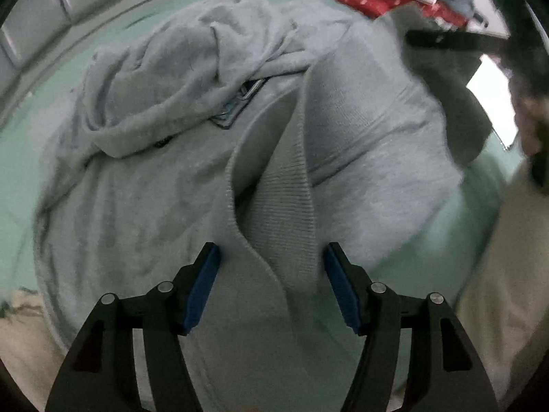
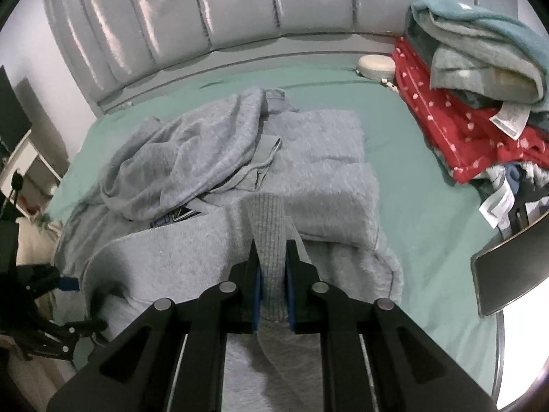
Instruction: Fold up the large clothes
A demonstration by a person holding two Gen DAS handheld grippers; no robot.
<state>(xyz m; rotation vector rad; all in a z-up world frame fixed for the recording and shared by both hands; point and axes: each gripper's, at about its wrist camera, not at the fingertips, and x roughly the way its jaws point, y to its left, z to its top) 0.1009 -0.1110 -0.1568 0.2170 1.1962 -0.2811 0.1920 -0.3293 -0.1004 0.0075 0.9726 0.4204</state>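
A grey hoodie (image 2: 212,158) is lying part-folded on the green bed sheet (image 2: 422,185). The right gripper (image 2: 272,274) is pinching its ribbed cuff (image 2: 267,226), apparently steadying the fold, while the left gripper (image 1: 271,285) is hovering with jaws apart, gripping nothing.

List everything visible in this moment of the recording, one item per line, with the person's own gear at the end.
sweatshirt: one, light grey, spread partly folded on the middle of the bed
ribbed band: one, grey, part of the sweatshirt, clamped in the right gripper
bed sheet: one, pale green, under everything
headboard: one, grey, padded, behind the bed
clothes pile: one, teal and grey pieces on red dotted fabric, bed's far right
small round object: one, cream, beside the pile
left gripper: one, black with blue pads, open over the sweatshirt's ribbed edge
right gripper: one, black with blue pads, shut on the ribbed band
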